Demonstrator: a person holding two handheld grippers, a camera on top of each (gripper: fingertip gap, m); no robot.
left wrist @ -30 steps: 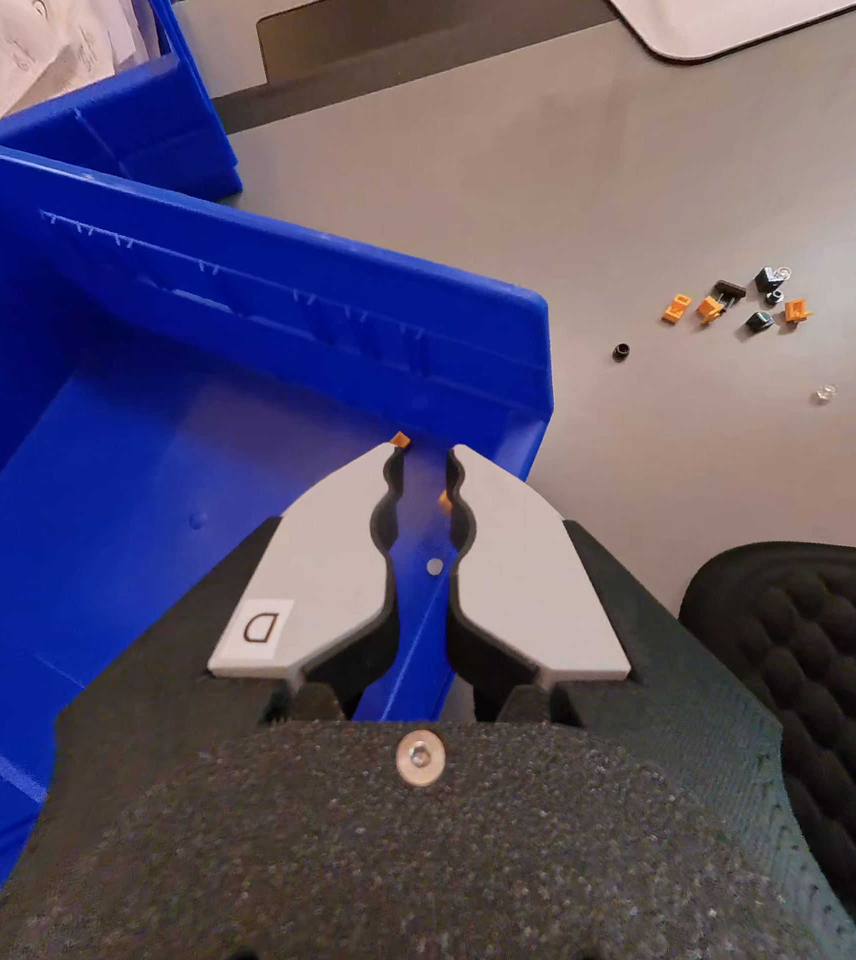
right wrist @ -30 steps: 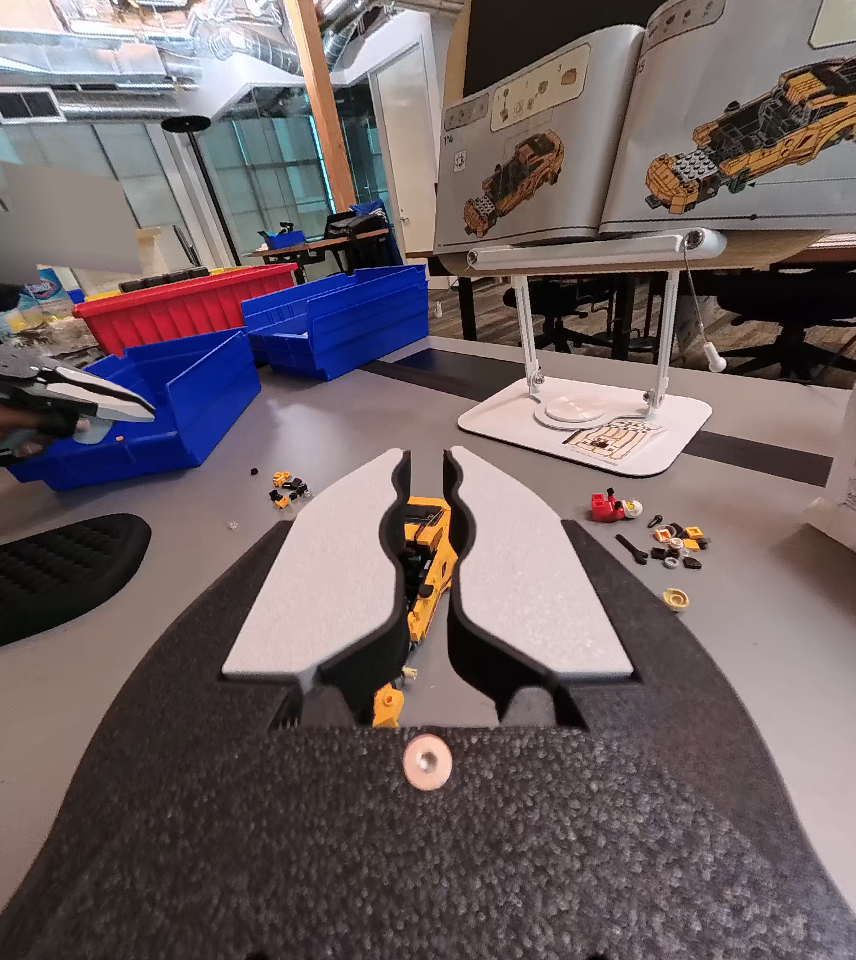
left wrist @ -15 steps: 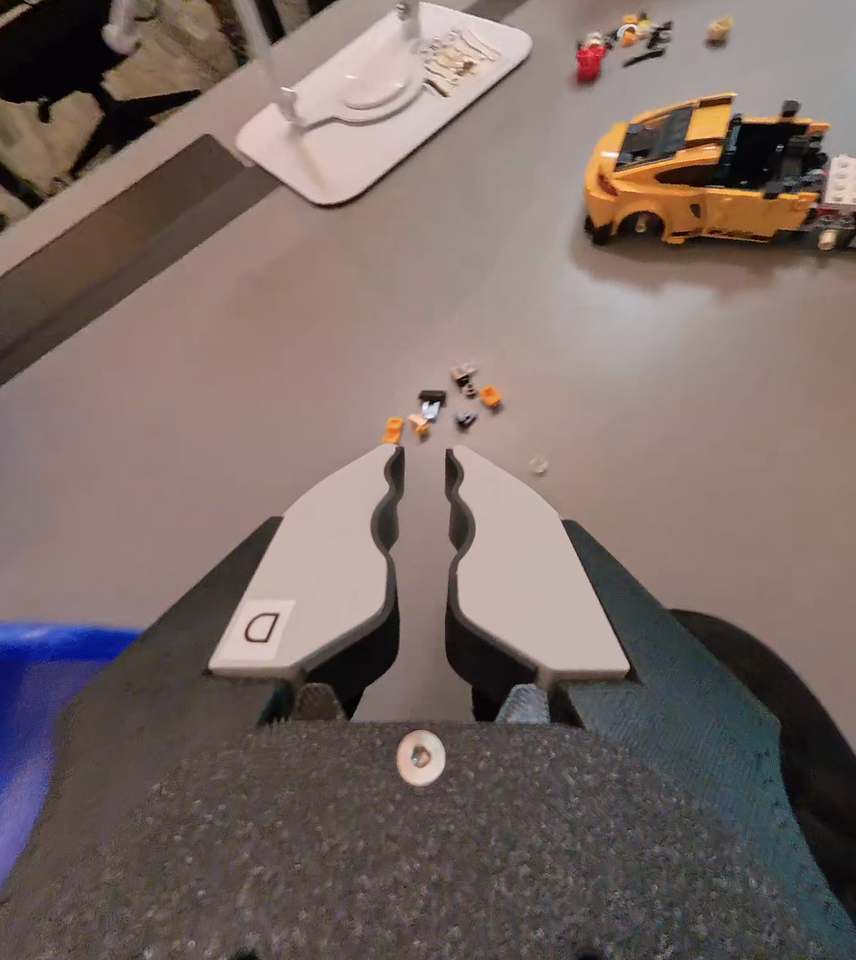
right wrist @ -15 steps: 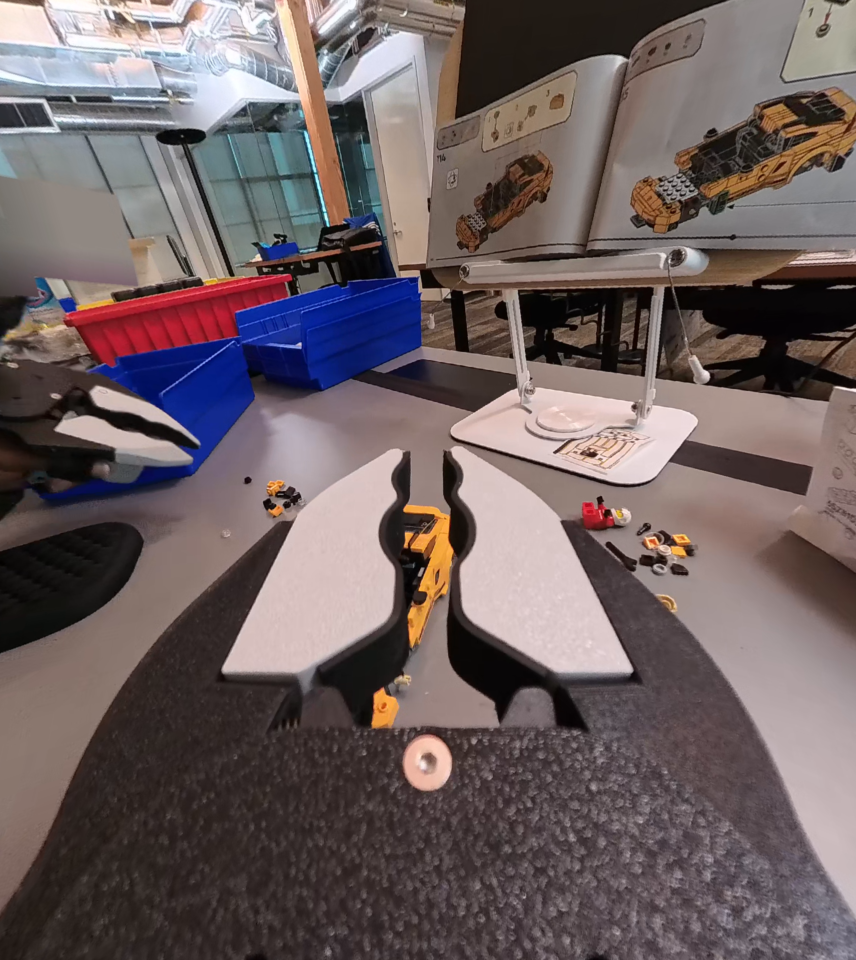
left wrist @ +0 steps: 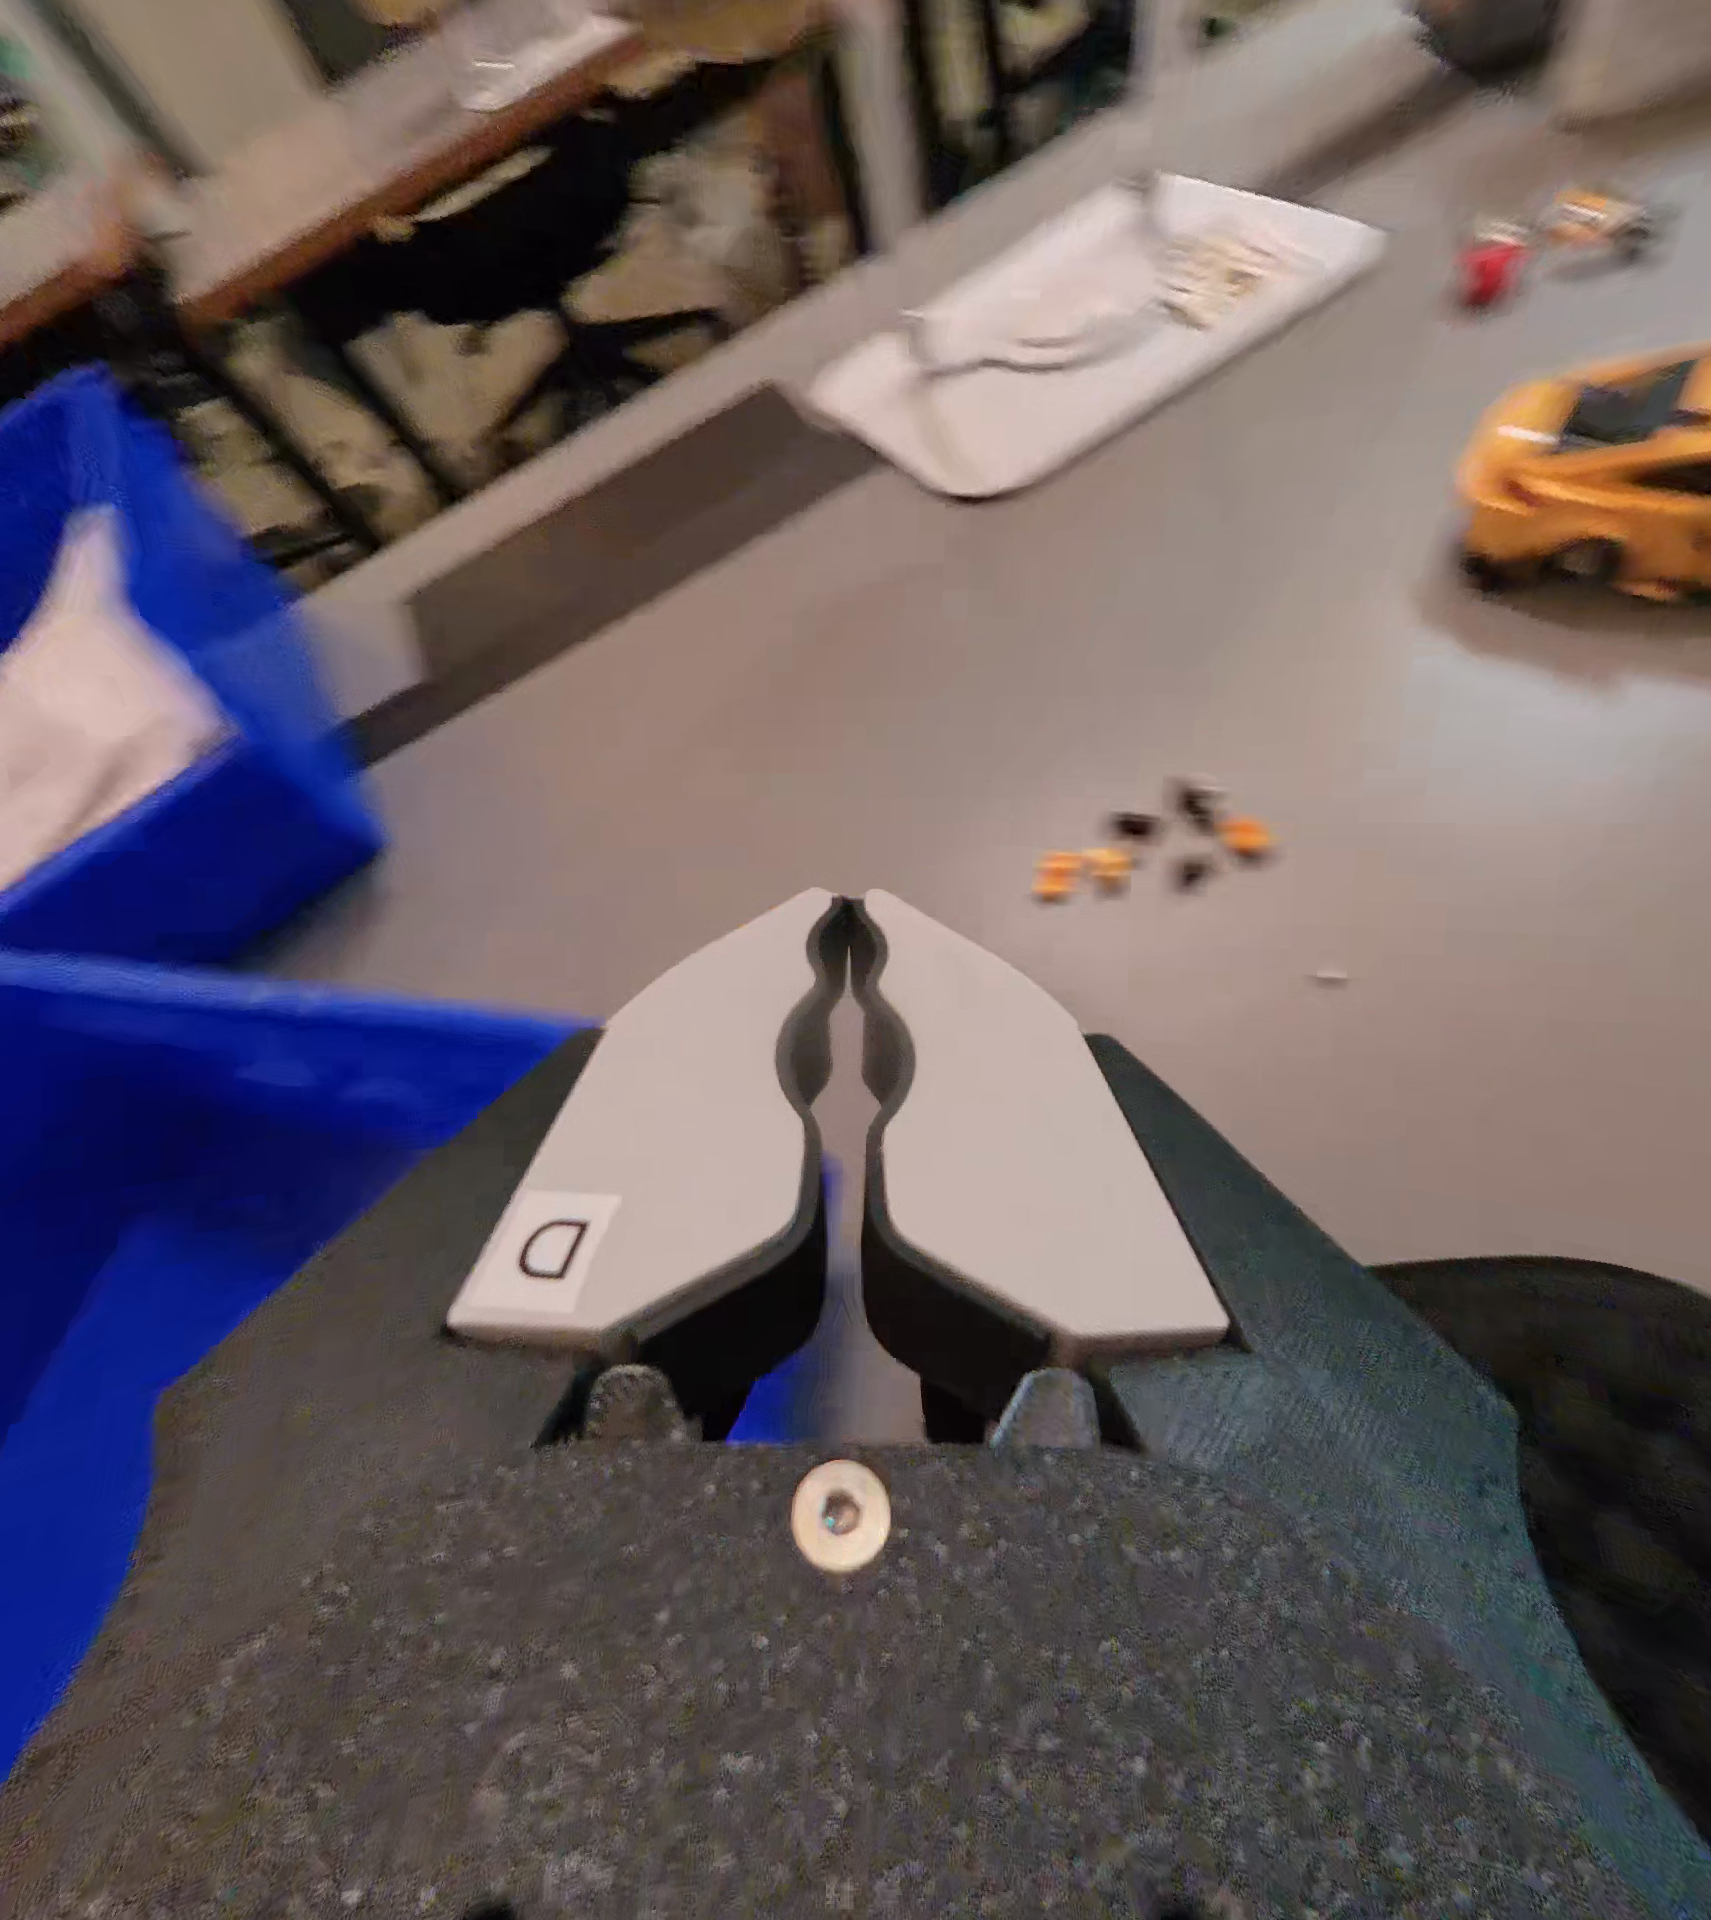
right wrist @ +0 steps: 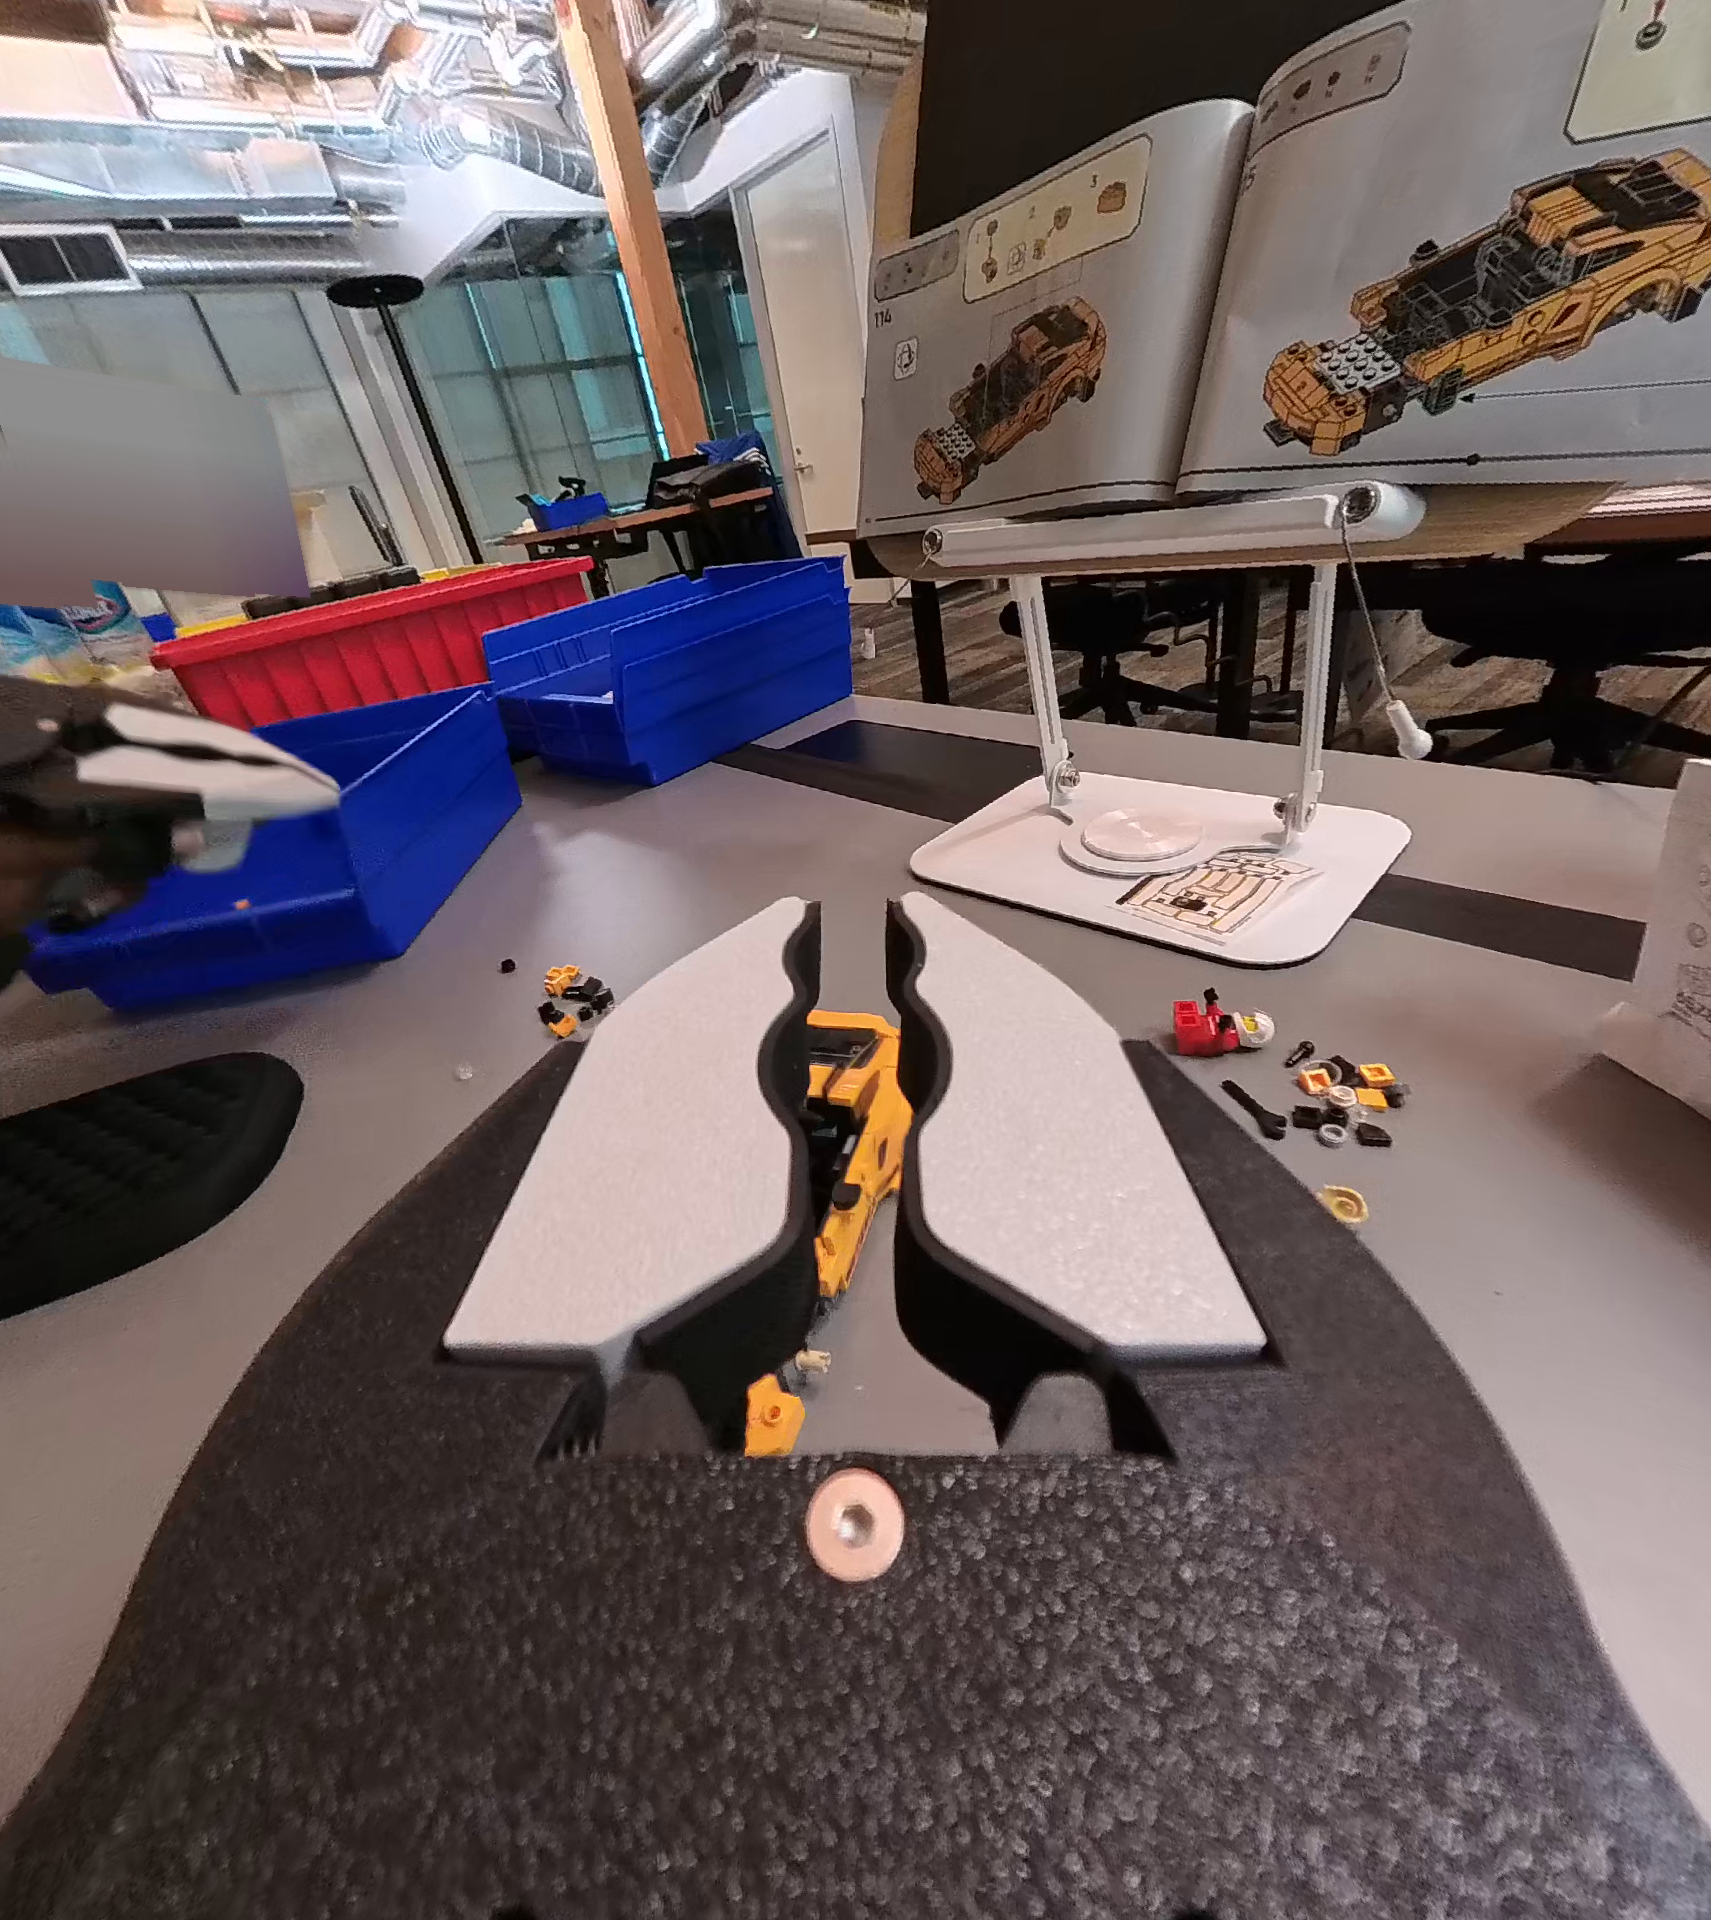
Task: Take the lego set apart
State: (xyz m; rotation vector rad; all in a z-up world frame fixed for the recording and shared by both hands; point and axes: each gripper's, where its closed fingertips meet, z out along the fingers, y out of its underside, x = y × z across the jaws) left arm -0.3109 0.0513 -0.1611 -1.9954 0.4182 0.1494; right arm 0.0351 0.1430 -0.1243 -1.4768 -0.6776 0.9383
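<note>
Left gripper (left wrist: pixel 847 906) has pinched its jaws together, empty; right gripper's (right wrist: pixel 852 914) jaws straddle the yellow lego car (right wrist: pixel 853 1132), slightly parted.

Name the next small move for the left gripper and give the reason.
Probably swing the left gripper toward the car and open it there. Its tips meet with nothing between them, so it looks free, and it points at bare table beside the bin. The right gripper straddles the car, which looks far from stripped.
</note>
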